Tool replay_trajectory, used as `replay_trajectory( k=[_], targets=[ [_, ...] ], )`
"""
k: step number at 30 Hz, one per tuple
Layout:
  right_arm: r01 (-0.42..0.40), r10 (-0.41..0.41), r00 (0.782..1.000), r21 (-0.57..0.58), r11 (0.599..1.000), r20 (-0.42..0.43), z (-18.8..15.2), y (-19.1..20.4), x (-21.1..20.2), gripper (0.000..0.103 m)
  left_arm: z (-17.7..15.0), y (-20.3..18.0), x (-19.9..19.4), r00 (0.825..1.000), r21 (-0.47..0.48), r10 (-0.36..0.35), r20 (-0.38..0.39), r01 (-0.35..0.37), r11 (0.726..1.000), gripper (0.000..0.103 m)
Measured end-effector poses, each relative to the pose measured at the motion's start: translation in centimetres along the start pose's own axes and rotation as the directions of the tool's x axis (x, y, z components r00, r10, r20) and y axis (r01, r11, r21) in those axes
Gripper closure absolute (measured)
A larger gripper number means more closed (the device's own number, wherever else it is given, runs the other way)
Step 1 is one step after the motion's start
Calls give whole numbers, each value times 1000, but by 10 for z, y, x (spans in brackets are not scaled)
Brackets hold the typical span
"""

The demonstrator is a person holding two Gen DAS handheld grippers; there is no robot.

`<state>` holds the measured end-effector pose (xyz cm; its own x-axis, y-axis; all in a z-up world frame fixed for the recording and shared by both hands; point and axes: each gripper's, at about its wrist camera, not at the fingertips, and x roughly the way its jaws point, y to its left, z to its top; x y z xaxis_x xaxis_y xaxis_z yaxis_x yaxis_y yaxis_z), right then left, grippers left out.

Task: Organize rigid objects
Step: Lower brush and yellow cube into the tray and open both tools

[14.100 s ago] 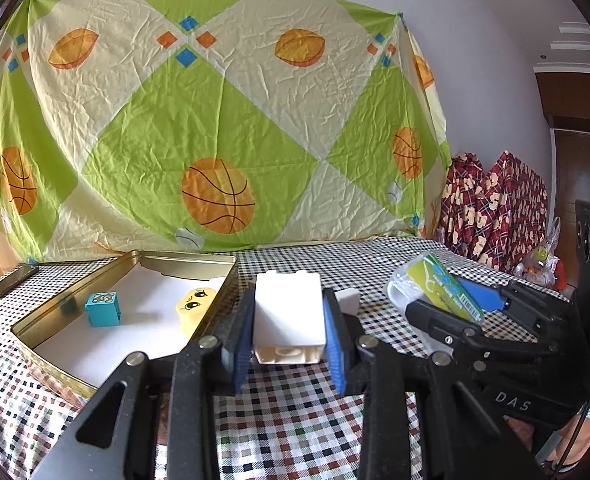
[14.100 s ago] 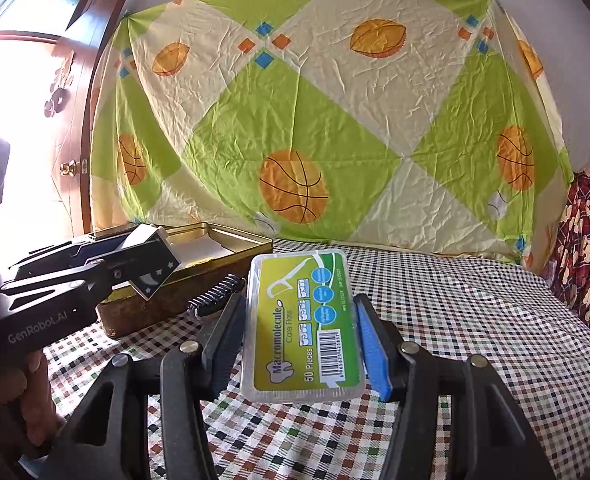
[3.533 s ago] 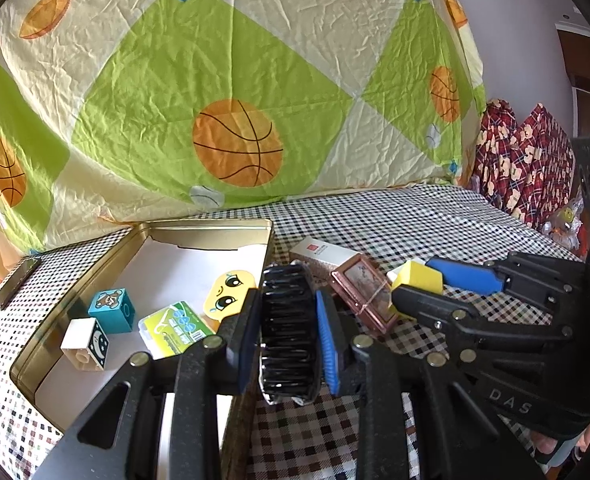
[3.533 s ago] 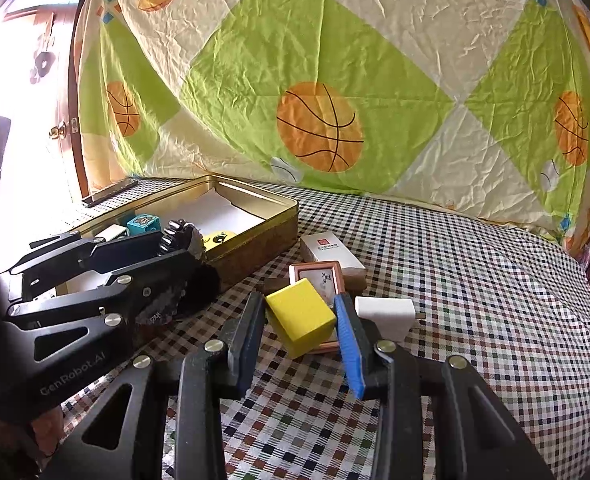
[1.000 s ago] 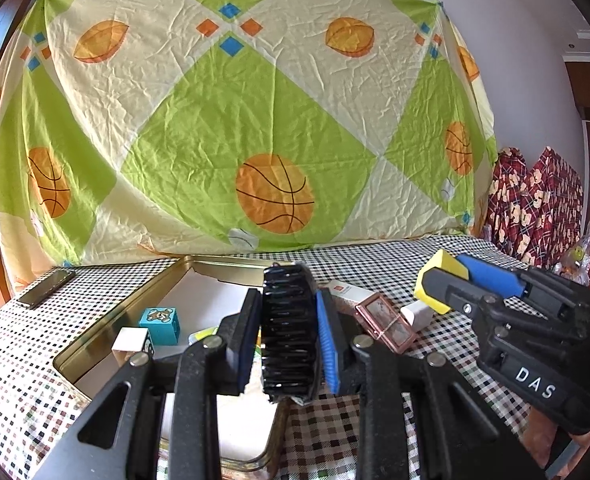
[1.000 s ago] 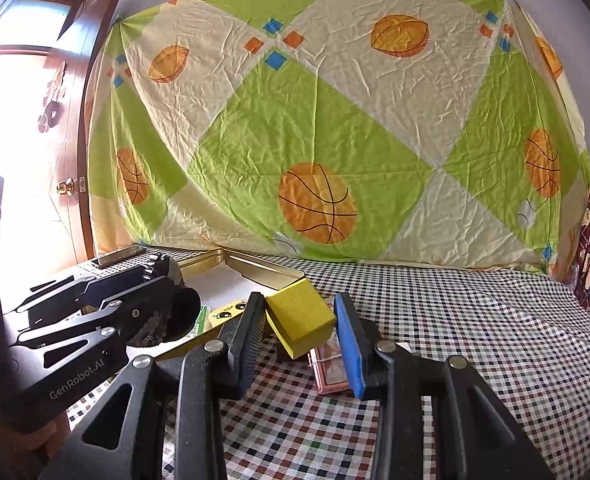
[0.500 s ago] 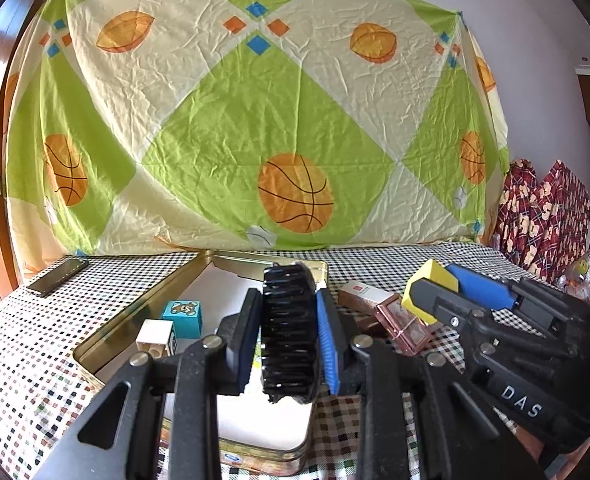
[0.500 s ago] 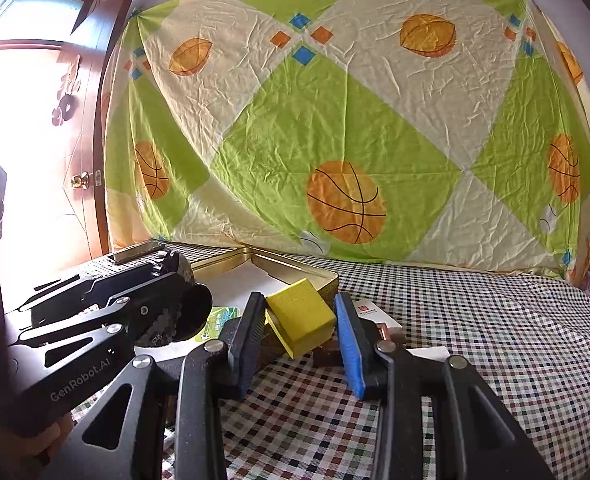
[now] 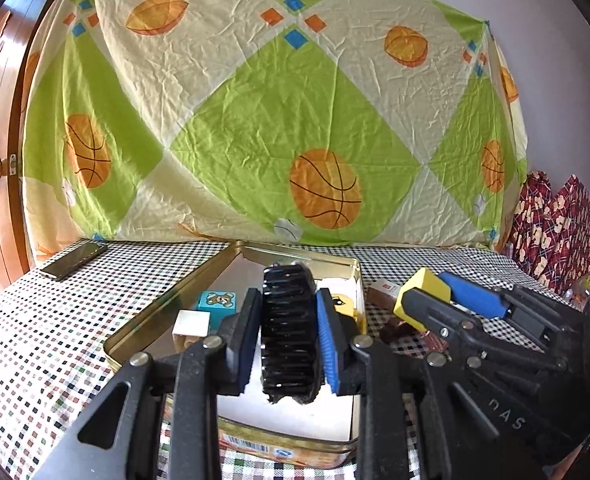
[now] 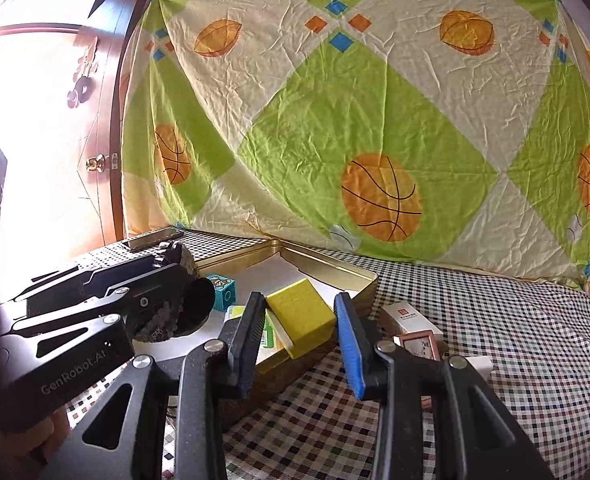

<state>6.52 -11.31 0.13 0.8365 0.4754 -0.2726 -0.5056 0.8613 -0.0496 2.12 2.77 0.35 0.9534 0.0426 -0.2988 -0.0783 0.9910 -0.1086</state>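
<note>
My left gripper (image 9: 288, 334) is shut on a black bristle brush (image 9: 289, 332) and holds it above the near end of the gold tin (image 9: 167, 308). My right gripper (image 10: 299, 326) is shut on a yellow block (image 10: 301, 316), held over the tin's right rim (image 10: 335, 270). In the tin lie a teal bear cube (image 9: 217, 304), a white block (image 9: 191, 326), a yellow face block (image 9: 345, 306) and a green floss box (image 10: 269, 334). The yellow block (image 9: 425, 286) also shows in the left wrist view, and the brush (image 10: 175, 300) in the right wrist view.
On the checked cloth right of the tin lie a white box with a red logo (image 10: 409, 318), a small pink-framed clock (image 10: 419, 344) and a white piece (image 10: 479, 364). A dark phone (image 9: 73, 260) lies at the far left. A patterned sheet hangs behind.
Both grippers have moved left towards the tin. The brush is now over the tin's near end, and the yellow block is over its right rim.
</note>
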Motion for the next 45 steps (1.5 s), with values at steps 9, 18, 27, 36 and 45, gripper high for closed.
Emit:
replay_trajectory(
  k=[9,18,27,36,45],
  targets=[
    [-28,27,999,-35,999,-29,4,16,14,65,0,18,3,999,-17,32,-23,-32,999,77],
    [-76,69,993,-68,995,-101,16,34,42,64,6,36,30,992,-46,10,-128,-16,999,77],
    [-83,67,981,-82,993,-184,27,33,86,64,14,50,66,973,-1,52,-226,-54,999,77],
    [-86,76,960,-25,996,-270,25,23,122,64,21,51,84,959,78,100,-266,-82,994,76],
    [-88,95,962,40,995,-258,22,4,110,40,20,57,76,961,53,149,-233,-140,989,29]
  ],
)
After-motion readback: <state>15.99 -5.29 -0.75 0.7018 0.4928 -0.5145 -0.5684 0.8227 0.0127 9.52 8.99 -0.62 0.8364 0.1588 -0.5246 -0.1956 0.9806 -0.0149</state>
